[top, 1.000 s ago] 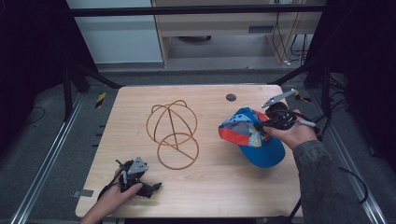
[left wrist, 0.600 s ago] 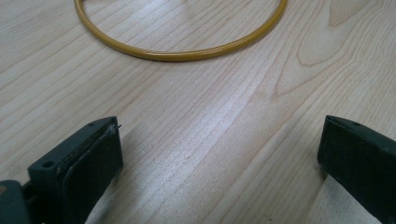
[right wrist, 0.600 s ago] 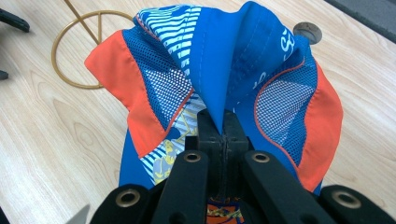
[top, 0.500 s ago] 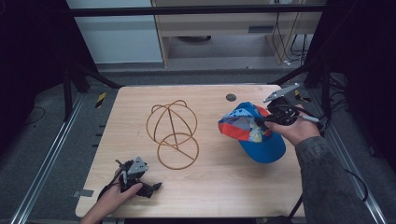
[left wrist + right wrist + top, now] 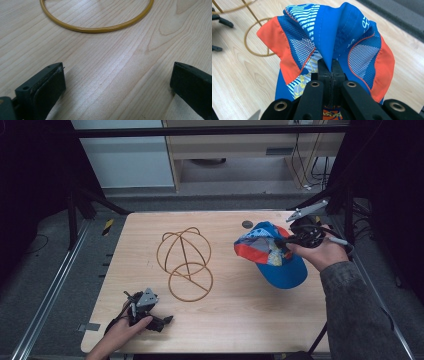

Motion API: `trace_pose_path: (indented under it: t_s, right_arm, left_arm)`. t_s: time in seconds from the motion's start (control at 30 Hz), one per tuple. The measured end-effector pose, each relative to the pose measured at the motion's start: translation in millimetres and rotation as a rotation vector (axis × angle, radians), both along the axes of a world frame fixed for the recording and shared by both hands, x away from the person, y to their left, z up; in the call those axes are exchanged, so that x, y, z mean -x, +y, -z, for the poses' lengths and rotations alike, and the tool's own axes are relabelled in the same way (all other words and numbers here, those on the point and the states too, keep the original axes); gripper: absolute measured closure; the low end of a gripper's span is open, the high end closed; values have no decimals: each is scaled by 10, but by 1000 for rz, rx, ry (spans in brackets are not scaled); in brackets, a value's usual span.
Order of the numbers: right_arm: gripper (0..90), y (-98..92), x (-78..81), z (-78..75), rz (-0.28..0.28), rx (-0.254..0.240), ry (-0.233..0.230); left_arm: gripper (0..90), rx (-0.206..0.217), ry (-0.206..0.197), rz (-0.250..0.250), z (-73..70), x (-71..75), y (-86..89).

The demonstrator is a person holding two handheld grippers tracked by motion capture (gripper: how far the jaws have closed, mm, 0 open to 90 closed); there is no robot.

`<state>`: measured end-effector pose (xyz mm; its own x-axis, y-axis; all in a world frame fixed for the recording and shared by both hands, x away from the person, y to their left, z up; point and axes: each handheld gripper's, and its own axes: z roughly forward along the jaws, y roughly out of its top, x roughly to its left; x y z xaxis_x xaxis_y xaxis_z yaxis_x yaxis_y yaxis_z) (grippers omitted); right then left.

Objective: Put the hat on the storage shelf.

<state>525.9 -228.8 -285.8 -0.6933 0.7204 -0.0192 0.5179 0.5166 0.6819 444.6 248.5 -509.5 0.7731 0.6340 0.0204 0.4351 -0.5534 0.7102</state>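
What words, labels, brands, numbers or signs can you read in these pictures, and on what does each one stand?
None can be read in full.
Cap: pale lettering along its blue right side, folded and cut off, not legible.
Wire stand, table and both grippers: no text to be seen.

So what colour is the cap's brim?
Plain blue, on the cap pinched by the right gripper; clearest in the high view.

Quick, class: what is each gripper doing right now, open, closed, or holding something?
Left gripper: jaws open, holding nothing, over the table.
Right gripper: jaws closed on the blue cap.
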Motion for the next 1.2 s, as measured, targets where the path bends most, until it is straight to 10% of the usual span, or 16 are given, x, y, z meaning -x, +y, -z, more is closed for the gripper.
trace_pose_path:
  t_s: [1.2]
  right_arm:
    - [900,813,-32,-1085,-150,-5,-163]
  left_arm:
    - [0,-1,4,0,-2,1,0]
